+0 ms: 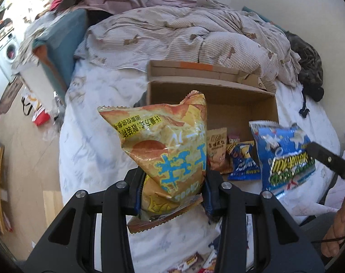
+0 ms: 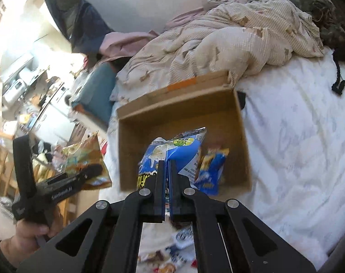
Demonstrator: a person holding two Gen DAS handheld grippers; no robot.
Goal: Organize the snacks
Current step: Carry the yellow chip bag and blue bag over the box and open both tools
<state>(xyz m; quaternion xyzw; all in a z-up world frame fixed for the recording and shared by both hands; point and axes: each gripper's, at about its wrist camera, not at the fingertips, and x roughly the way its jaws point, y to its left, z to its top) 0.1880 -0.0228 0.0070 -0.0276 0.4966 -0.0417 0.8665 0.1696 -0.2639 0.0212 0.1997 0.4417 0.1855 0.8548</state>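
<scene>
Snacks: puffy orange chip bag (image 1: 170,157), glossy blue bag (image 2: 172,152)
Left gripper (image 1: 172,195): clamped on orange bag
Right gripper (image 2: 168,177): pinching blue bag over cardboard box (image 2: 240,136)

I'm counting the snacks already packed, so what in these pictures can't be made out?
- Cardboard box floor: left wrist view, hidden behind the yellow chip bag and blue bag.
- Small blue packet: right wrist view, blurred, print unreadable.
- Loose snacks below the right hand-held gripper: cut off by its frame.

Black fingers (image 2: 160,182), blue pads, silver screws
</scene>
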